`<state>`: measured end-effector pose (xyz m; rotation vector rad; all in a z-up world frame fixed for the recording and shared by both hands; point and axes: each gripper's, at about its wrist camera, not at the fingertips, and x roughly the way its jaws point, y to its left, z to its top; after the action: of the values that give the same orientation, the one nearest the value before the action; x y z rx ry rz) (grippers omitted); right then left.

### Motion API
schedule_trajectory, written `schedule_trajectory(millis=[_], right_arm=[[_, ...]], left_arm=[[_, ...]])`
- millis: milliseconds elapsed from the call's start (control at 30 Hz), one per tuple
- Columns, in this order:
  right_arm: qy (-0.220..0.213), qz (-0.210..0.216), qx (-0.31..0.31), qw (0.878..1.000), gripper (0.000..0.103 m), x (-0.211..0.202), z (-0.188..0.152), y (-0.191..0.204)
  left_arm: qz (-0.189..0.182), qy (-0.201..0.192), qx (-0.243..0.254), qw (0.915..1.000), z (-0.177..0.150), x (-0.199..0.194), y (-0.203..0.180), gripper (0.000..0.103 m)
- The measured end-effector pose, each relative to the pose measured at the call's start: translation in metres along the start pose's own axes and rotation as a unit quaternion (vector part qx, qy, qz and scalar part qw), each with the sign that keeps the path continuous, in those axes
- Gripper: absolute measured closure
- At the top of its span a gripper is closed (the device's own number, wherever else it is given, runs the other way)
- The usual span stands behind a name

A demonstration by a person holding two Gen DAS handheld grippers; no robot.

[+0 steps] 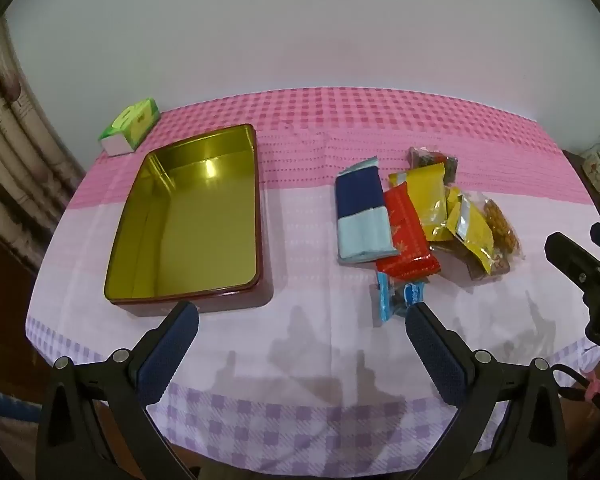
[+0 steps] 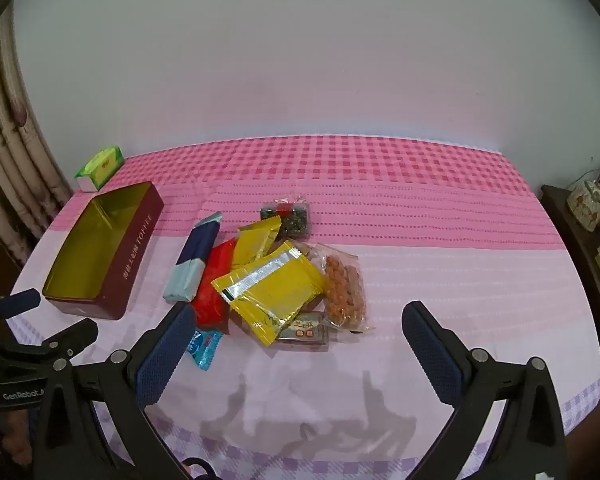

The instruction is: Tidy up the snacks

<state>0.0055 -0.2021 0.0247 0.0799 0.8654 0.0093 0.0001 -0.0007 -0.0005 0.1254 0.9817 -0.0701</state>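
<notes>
An open maroon tin with a gold inside lies empty on the left of the table; it also shows in the right wrist view. A pile of snack packets lies to its right: a navy and pale blue pack, a red pack, yellow packs, a clear bag of orange snacks, a dark packet and a small blue candy. My left gripper is open above the table's near edge, between tin and pile. My right gripper is open just in front of the pile.
A green tissue pack sits at the table's far left corner. The table has a pink and lilac checked cloth. A wall stands behind. A dark shelf with items stands at the right, curtains at the left.
</notes>
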Motion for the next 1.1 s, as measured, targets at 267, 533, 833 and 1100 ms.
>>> schedule_trajectory(millis=[267,533,833,1100], right_arm=[[-0.006,-0.014,-0.011,1.000,0.001,0.005,0.005,0.004],[0.000,-0.012,-0.026,1.000,0.001,0.013,0.004,0.009],[-0.001,-0.004,-0.021,1.000,0.001,0.020,-0.003,0.004],[0.004,-0.001,-0.019,1.000,0.001,0.021,-0.007,0.005]], left_arm=[[0.005,0.000,-0.003,1.0000,-0.004,0.008,-0.005,0.000],[0.003,0.005,-0.004,1.0000,0.001,0.016,-0.003,0.000],[0.007,-0.001,0.003,1.0000,-0.002,0.021,-0.004,0.000],[0.014,-0.013,0.004,0.9998,-0.002,0.019,-0.003,0.000]])
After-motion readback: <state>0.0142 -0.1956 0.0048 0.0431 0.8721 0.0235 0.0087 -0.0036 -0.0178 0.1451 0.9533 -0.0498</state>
